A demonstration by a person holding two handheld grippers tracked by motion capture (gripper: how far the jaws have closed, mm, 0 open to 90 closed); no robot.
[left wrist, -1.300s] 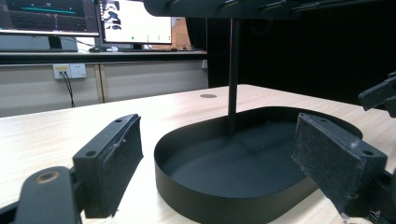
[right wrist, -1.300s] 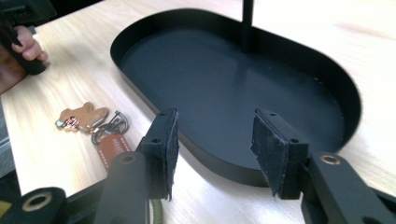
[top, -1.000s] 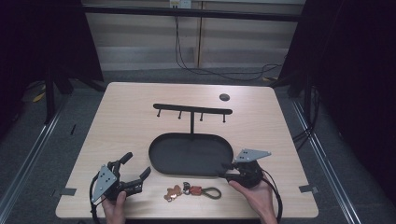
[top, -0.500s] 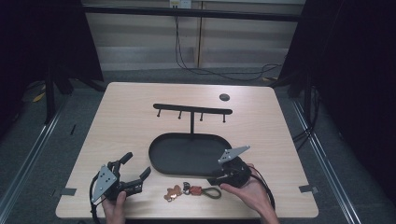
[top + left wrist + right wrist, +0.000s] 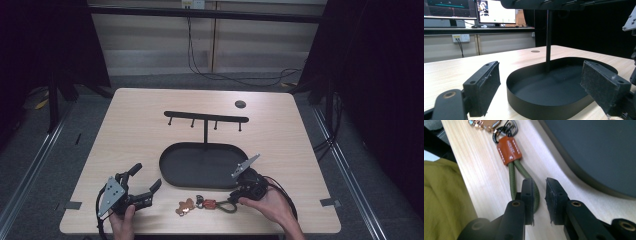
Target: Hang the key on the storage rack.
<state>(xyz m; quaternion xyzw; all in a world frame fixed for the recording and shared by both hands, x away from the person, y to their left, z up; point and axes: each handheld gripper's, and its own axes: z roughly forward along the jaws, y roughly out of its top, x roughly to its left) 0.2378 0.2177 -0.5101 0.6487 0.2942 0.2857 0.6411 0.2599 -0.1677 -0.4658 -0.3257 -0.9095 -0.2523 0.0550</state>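
Olive-green cord loop (image 5: 524, 176) on the keychain (image 5: 207, 204) is what the right gripper (image 5: 539, 195) is going for. In the right gripper view the jaws are narrow, nearly closed, with one strand of the loop lying against the inside of the left jaw; the other strand sits outside it. I can't tell if it's actually pinched yet — there's a gap between the pads.

Keychain lies flat on the table (image 5: 140, 130) near the front edge, at about 6 o'clock from the black oval tray (image 5: 170, 172), just outside its rim. It has the cord loop, a tan leather tab (image 5: 509, 150), black clips and a coppery charm (image 5: 186, 206) at the far end.

My guess on handling: light and floppy, the cord is soft and will sag, while the metal bits will dangle and swing. The loop's the obvious grab point — grippy, and it'd slip over one of the pegs on the hook rack (image 5: 206, 119) standing in the tray.

Tray looks empty apart from the rack's post.

Left gripper (image 5: 142, 186) rests at roughly 8 o'clock from the tray, jaws wide apart, holding nothing.
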